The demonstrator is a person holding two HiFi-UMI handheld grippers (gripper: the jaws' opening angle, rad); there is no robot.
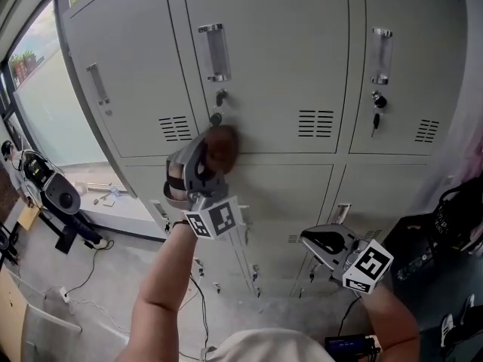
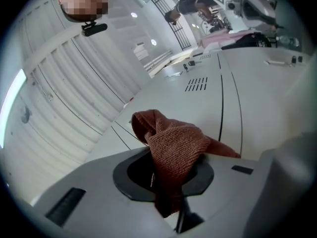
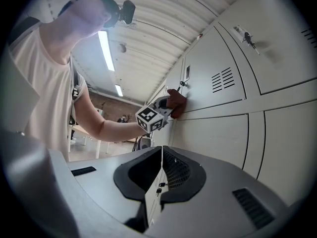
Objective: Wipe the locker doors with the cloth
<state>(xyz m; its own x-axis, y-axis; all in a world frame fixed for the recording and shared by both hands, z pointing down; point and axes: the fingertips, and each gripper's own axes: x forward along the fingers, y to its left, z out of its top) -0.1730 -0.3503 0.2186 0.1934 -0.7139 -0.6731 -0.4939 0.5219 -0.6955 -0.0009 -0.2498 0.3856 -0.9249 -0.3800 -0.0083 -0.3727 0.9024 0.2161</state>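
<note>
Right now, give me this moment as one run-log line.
phase: wipe | left gripper: jaws shut on cloth | cloth: against upper middle locker door, below lock | right gripper: jaws shut, empty, low

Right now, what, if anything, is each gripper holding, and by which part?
The left gripper pinches the reddish-brown cloth by a bunched fold; the rest bulges beyond its jaws. The right gripper is shut, holding nothing.
</note>
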